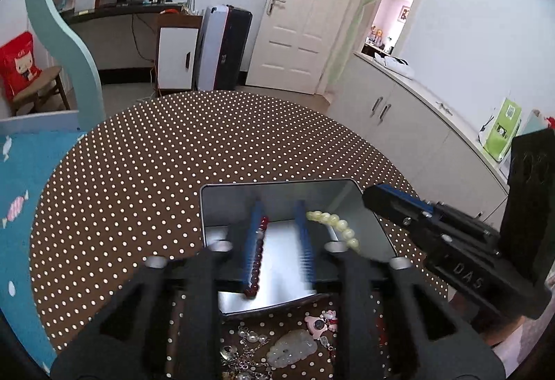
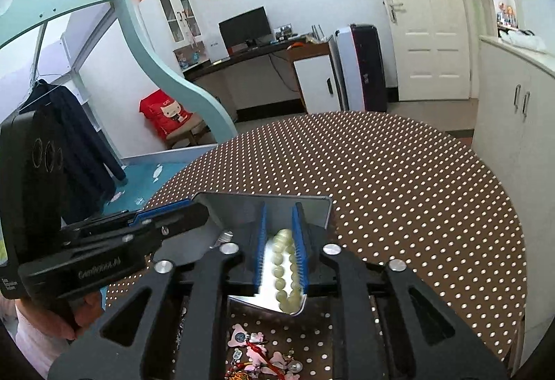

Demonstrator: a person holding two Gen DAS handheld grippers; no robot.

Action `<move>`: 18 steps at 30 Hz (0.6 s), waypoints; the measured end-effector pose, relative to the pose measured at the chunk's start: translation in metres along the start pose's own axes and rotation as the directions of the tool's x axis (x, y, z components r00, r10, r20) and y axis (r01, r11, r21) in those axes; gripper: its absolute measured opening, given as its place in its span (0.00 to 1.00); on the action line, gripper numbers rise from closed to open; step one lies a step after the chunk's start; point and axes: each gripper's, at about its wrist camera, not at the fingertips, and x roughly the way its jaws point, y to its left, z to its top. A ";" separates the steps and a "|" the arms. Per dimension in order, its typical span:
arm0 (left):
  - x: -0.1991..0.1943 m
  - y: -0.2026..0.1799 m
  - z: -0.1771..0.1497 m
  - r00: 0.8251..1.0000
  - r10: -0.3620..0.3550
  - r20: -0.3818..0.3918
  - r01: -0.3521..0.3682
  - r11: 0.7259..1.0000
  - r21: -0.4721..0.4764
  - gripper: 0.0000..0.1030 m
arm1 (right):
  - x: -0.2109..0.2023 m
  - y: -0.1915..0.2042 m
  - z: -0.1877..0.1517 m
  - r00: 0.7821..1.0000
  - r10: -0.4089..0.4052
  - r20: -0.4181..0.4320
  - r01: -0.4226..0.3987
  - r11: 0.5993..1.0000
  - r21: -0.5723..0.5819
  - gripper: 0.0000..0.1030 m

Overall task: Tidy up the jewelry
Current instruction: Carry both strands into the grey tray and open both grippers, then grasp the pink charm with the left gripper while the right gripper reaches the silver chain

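A shiny metal tin (image 1: 350,206) stands open on the polka-dot table (image 1: 173,154). My left gripper (image 1: 279,238) is over it, open, with a dark red bead bracelet (image 1: 256,258) lying along its left pad in the tin. A pale green bead bracelet (image 1: 338,227) lies in the tin at right. In the right wrist view my right gripper (image 2: 281,251) is open over the tin (image 2: 312,206), with the pale bracelet (image 2: 284,269) between its blue pads. Loose jewelry lies near the front: a white jade pendant (image 1: 291,348), silver chains (image 1: 242,352), and pink charms (image 2: 249,345).
The right gripper's body (image 1: 451,241) reaches in from the right beside the tin. The left gripper's body (image 2: 104,248) reaches in from the left. White cabinets (image 1: 416,123) stand right of the table, a blue bed (image 1: 24,189) to the left.
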 end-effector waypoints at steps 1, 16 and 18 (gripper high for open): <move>-0.002 -0.002 -0.001 1.000 0.002 0.006 -0.002 1.000 0.006 0.41 | -0.003 0.000 0.001 1.000 -0.003 0.008 0.003 1.000 -0.003 0.23; -0.053 -0.004 -0.033 0.998 0.049 0.032 -0.051 0.996 0.069 0.52 | -0.043 0.000 -0.014 0.996 -0.067 0.054 0.068 0.998 -0.016 0.48; -0.063 0.001 -0.044 0.998 0.059 0.026 -0.060 0.996 0.068 0.56 | -0.050 -0.001 -0.021 0.996 -0.073 0.056 0.073 0.997 -0.007 0.50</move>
